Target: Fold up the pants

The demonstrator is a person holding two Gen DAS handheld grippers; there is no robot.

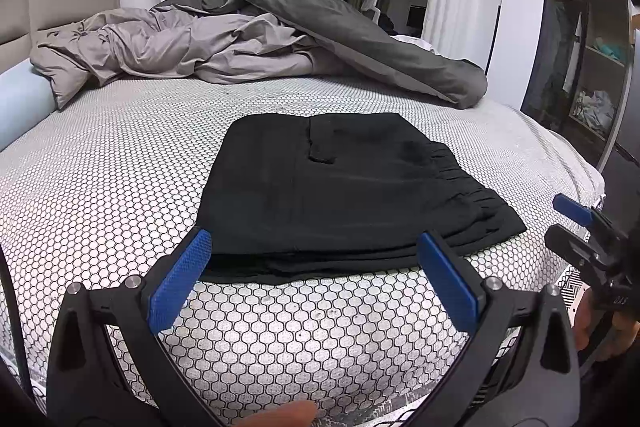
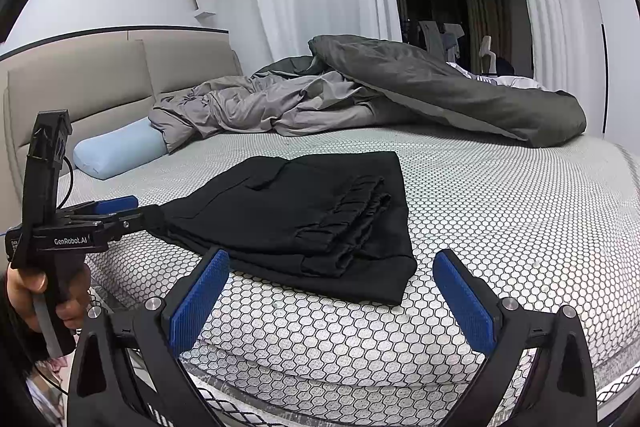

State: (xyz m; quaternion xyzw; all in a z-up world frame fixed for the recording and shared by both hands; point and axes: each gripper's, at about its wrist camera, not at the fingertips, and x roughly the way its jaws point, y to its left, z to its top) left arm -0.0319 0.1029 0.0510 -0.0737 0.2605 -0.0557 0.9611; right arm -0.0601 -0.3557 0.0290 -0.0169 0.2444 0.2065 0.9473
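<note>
Black pants (image 1: 340, 187) lie folded in a flat stack near the front edge of the bed; they also show in the right wrist view (image 2: 304, 219), elastic waistband on top. My left gripper (image 1: 316, 279) is open and empty, just short of the stack's near edge. It shows from the side in the right wrist view (image 2: 132, 211), at the stack's left corner; whether it touches the cloth I cannot tell. My right gripper (image 2: 332, 291) is open and empty, just in front of the stack's near right corner. It appears at the right edge of the left wrist view (image 1: 576, 215).
The bed (image 1: 120, 187) has a white honeycomb-patterned cover. A crumpled grey duvet (image 1: 248, 39) lies across the back. A light blue pillow (image 2: 120, 151) sits by the beige headboard (image 2: 80, 83). A shelf unit (image 1: 592, 67) stands at the right.
</note>
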